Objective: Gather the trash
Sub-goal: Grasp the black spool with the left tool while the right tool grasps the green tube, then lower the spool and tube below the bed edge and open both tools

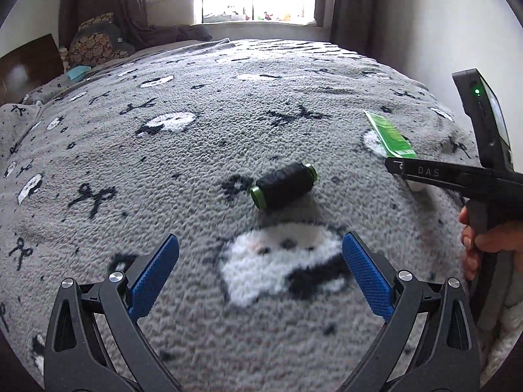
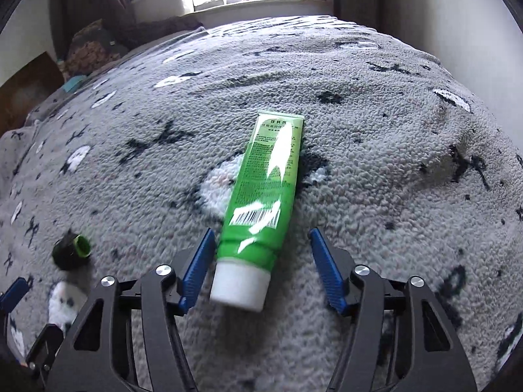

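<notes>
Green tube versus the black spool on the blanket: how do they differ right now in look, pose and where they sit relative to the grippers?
The green tube is long, flat and glossy with a white cap; the black spool is short and round with green ends. The tube lies between the open fingers of the right gripper, cap towards the camera; the spool lies ahead of the open left gripper, outside its fingers. Both rest on their sides on the grey blanket, ungripped.

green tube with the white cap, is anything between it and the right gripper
Nothing visible. The green plastic tube with the white cap lies flat on the grey fleece blanket, its cap end already between the open blue pads of the right gripper, neither clearly pressing it. The black thread spool with green ends lies well off to the left.
</notes>
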{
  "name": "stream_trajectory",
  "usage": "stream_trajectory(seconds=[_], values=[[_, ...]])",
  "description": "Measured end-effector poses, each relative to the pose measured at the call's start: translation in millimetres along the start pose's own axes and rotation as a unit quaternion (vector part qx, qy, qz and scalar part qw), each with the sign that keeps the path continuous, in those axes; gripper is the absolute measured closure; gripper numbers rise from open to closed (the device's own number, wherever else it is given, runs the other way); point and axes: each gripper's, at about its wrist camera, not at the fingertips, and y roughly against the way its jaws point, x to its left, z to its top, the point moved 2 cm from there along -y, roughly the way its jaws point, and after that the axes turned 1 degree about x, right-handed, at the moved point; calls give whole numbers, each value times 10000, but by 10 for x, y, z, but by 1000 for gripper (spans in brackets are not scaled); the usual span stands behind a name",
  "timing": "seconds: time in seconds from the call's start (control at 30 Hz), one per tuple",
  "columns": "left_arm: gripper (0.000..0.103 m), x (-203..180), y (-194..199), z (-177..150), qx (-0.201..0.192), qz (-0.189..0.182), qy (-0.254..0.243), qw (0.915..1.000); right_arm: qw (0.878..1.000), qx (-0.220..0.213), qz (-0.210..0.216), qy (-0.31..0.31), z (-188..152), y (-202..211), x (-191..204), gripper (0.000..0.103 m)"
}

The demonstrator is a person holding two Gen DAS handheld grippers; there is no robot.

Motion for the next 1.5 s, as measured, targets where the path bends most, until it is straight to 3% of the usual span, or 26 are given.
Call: stream_trajectory(seconds=[0.07, 0.1, 0.47, 0.6, 0.67, 0.83, 1.03, 1.2, 1.37, 1.5], values=[[8, -2, -110, 73, 77, -37, 86, 9999, 9999, -28, -75, 92, 19, -13, 34, 61], [8, 5, -159, 109, 101, -59, 144, 9998, 9998, -69, -58, 153, 11, 11, 50, 64], [10, -72, -588, 372, 448, -58, 234, 9987, 9984, 35, 386, 402, -172, 200, -83, 65], [31, -136, -628, 384, 532, -84, 97, 9985, 9971, -15, 578, 496, -339, 358, -108, 65], [51, -173, -581, 380, 512, -154, 23, 9986, 9966, -41, 597, 565, -404, 419, -103, 65], [51, -222, -440, 297, 566, -240, -44, 9981, 9945, -127, 763, 711, -598, 644, -51, 65], [51, -299, -60, 27, 506, -487, -64, 9975, 9914, -391, 807, 951, -803, 1002, 42, 65], [51, -313, 501, -231, 125, -503, -258, 9983, 9878, -634, 902, 1104, -971, 1360, 91, 65], [51, -278, 1093, -627, -277, -459, -483, 9974, 9818, -858, 1169, 1227, -1300, 1769, 128, 65], [51, -233, 1442, -1001, -360, -542, -520, 9965, 9774, -930, 1377, 1310, -1658, 1975, 145, 65]])
